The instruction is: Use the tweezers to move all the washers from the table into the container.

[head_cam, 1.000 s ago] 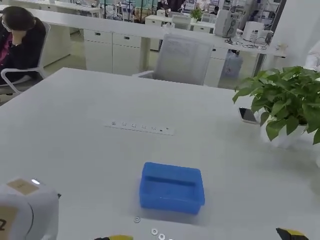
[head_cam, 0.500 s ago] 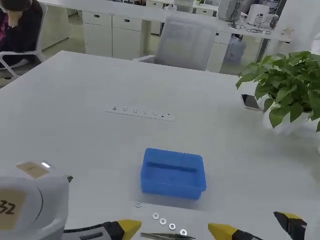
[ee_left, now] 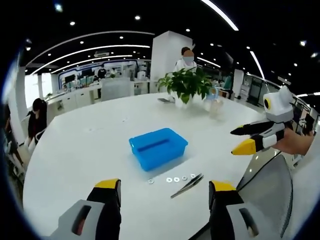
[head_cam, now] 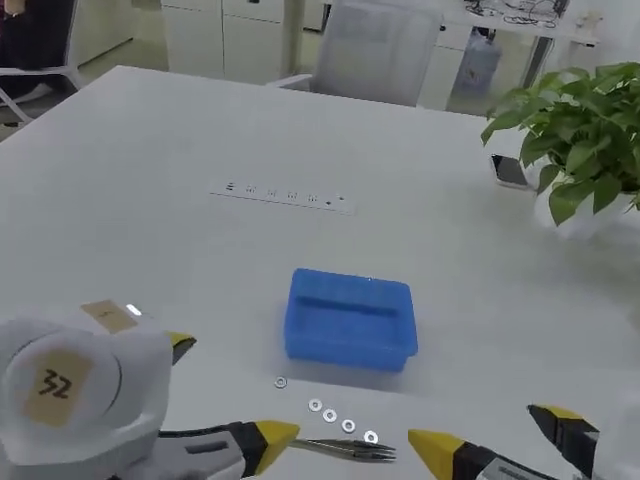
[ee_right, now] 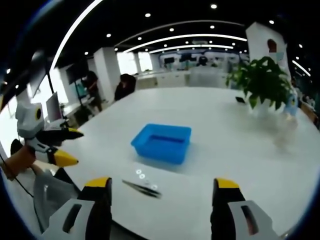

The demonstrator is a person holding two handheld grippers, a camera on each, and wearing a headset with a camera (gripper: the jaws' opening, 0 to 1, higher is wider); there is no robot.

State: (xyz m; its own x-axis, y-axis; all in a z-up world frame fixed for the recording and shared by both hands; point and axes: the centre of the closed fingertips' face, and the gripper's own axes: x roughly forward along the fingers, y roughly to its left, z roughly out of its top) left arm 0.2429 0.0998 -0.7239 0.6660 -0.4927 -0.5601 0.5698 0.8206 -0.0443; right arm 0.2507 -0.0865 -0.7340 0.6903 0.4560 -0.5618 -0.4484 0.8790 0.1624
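- The left gripper (head_cam: 235, 388) is low on the near left of the blue container (head_cam: 350, 320). Its yellow-tipped jaws are spread wide and hold nothing.
- A tan sticker (head_cam: 52, 385) on its white body reads "32".
- Five washers (head_cam: 330, 415) lie on the white table (head_cam: 150, 200) just in front of the container. They form a loose line that slants from the near left corner of the container toward the near edge.
- In the left gripper view, the washers lie ahead of the gap between its jaws.
- The tweezers (head_cam: 345, 450) lie flat on the table on the near side of the washers, further from the container. Their tips are close to the last washer, and neither gripper touches them.
- The container is open-topped, and no washers can be seen inside it.
- A power strip (head_cam: 285, 195) lies beyond the container. Its markings are too small to read.
- The right gripper (head_cam: 471, 423) is near the right front of the container, with its jaws wide apart and empty.
- A potted plant (head_cam: 580, 140) stands far to the right of the container.
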